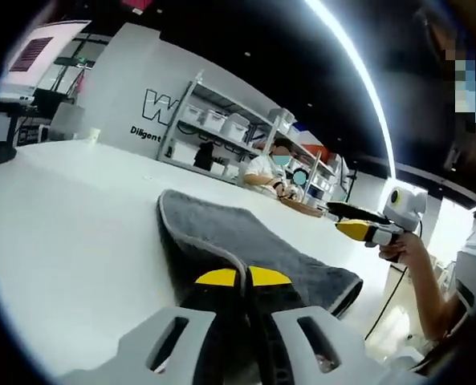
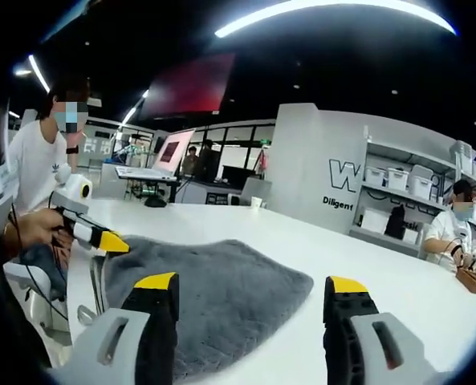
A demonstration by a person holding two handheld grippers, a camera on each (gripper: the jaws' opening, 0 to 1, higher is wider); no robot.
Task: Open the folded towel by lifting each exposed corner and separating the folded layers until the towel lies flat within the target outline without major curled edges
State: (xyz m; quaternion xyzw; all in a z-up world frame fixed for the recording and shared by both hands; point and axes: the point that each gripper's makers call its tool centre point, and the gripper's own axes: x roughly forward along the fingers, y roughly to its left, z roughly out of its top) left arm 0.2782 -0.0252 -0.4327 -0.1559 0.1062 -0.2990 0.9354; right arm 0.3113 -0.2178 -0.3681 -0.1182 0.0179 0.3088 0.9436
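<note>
Towel [image 2: 213, 285] folded on table [image 2: 366, 249] | left tool [image 1: 243, 277] pinches edge | right tool [image 2: 254, 287] spread

Plush, matt grey cloth towel [image 2: 213, 289]; smooth, glossy white table [image 2: 366, 257]

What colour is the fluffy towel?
The towel is dark grey, with a lighter grey edge. It shows best in the right gripper view.

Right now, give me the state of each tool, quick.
Left tool: shut, tips together at the edge of the folded grey plush towel; a grip on it cannot be told.
Right tool: open, holding nothing.
</note>
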